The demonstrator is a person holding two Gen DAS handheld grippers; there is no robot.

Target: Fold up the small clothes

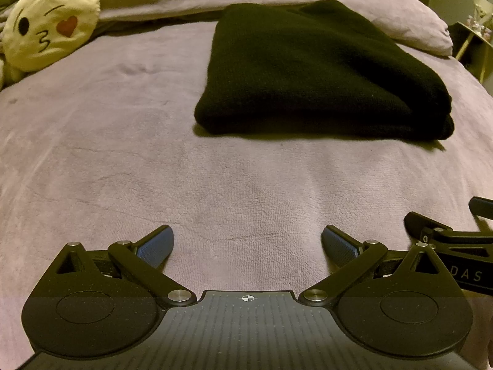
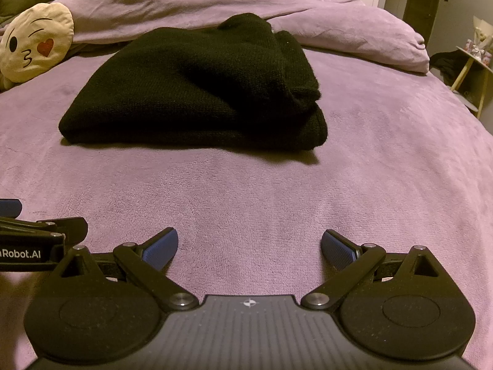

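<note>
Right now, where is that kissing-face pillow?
The emoji pillow sits far left in both views, on the purple bedspread, left of the folded black garment.

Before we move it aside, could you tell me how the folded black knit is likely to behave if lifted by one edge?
The black knit is probably floppy: its stacked layers would likely sag and unfold. It looks thick, so fairly heavy. On the plush blanket it should drag, not slide.

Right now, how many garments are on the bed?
1: a folded black knit garment lies on the purple bedspread, ahead of both open grippers, left and right. Neither touches it. More could be hidden behind the rumpled bedding at the back.
</note>
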